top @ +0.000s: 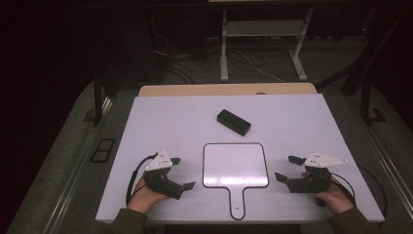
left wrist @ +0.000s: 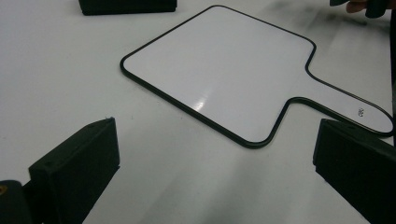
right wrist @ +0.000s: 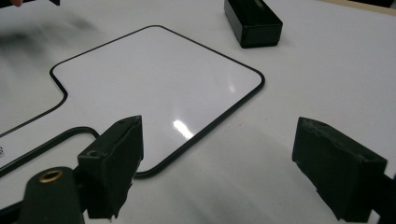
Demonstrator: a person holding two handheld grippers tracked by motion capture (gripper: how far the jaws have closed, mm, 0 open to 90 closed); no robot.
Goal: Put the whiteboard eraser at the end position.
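Note:
A white paddle-shaped board [top: 235,165] with a thin black rim lies flat at the front middle of the table, its handle toward the person. Its surface is blank in the left gripper view [left wrist: 224,70] and the right gripper view [right wrist: 154,79]. A black rectangular block [top: 234,122] rests behind it, also at the top of the right gripper view [right wrist: 252,21]. My left gripper [top: 181,173] sits left of the board, open and holding nothing. My right gripper [top: 287,168] sits right of the board, open and holding nothing. Each rests in a hand near the table's front edge.
The white table [top: 160,122] has a wooden strip [top: 229,89] along its far edge. Beyond it stand a metal frame [top: 263,29] and loose cables on a dark floor. Dark stands flank the table on both sides.

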